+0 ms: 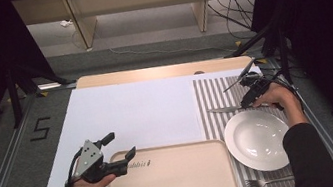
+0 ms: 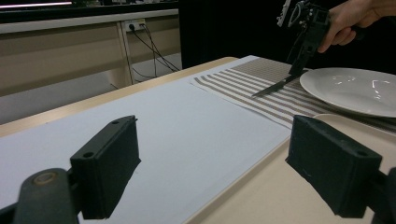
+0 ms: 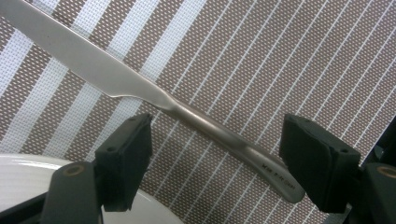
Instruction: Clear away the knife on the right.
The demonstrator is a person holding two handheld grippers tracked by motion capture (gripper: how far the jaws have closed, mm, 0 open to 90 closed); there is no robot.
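Your right gripper (image 1: 251, 96) stands over the handle of the flat, matte stainless-steel table knife (image 3: 154, 100), jaws wide and straddling it, pads not yet pressing on it. The knife lies on the brown-and-white striped woven placemat (image 1: 210, 97) at the table's right side, near the far edge of the mat, just beyond the round glossy white ceramic plate (image 1: 256, 138); its blade points toward the large white paper sheet (image 1: 132, 111).

Watch the grip: the handle is thin, smooth and low against the mesh weave, so I judge the pads may skate over it or pinch only its end, letting the blade swing down when you lift. Come in too steeply and a jaw could catch the weave and drag the mat, or knock the plate's rim, which sits just beside your near jaw.

Your left gripper (image 1: 122, 152) hovers wide open with nothing in it at the far left corner of the smooth beige plastic tray (image 1: 169, 184). A steel fork (image 1: 264, 182) lies at the mat's near edge.
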